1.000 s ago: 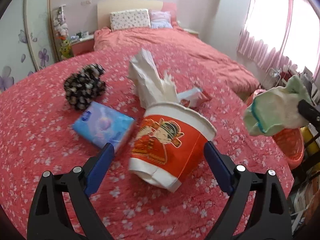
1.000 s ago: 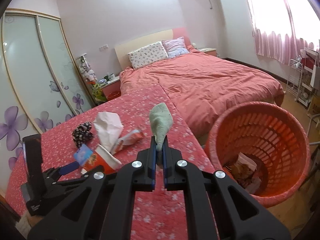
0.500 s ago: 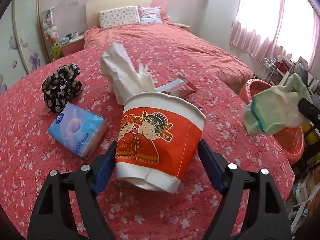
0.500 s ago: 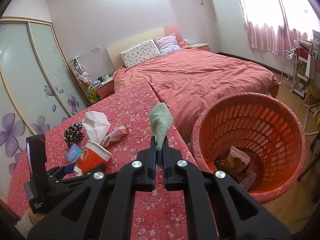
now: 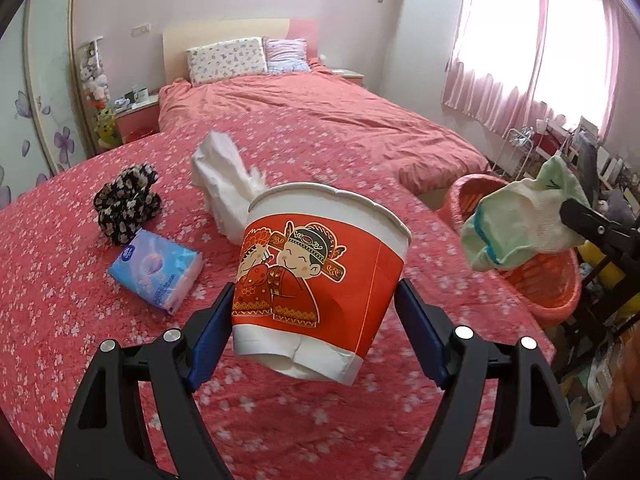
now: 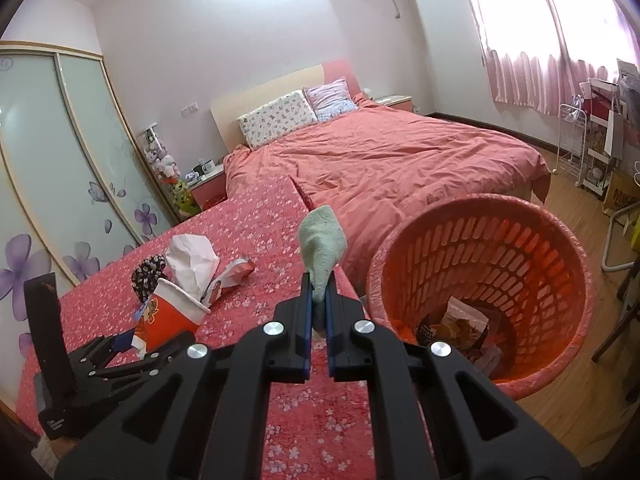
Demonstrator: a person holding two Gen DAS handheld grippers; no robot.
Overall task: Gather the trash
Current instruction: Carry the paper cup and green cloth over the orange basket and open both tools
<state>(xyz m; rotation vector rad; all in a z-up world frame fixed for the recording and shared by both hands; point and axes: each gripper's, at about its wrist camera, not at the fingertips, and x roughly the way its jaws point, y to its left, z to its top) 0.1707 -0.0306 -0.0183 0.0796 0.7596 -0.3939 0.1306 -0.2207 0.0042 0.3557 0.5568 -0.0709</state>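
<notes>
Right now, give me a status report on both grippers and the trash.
Left gripper shut on paper cup, lifted off the bed. Right gripper shut on green sock, beside orange basket. Nothing blocking the basket mouth.

Left gripper (image 5: 316, 314): black frame, blue pads, pointing forward and downward; jaws set wide, pads pressed on both sides of a red paper cup (image 5: 320, 280), lifted and tilted. Right gripper (image 6: 317, 312): black frame, blue pads, angled down and forward; jaws clamped nearly together on a pale green sock (image 6: 322, 246) that sticks up beyond the fingertips.
</notes>
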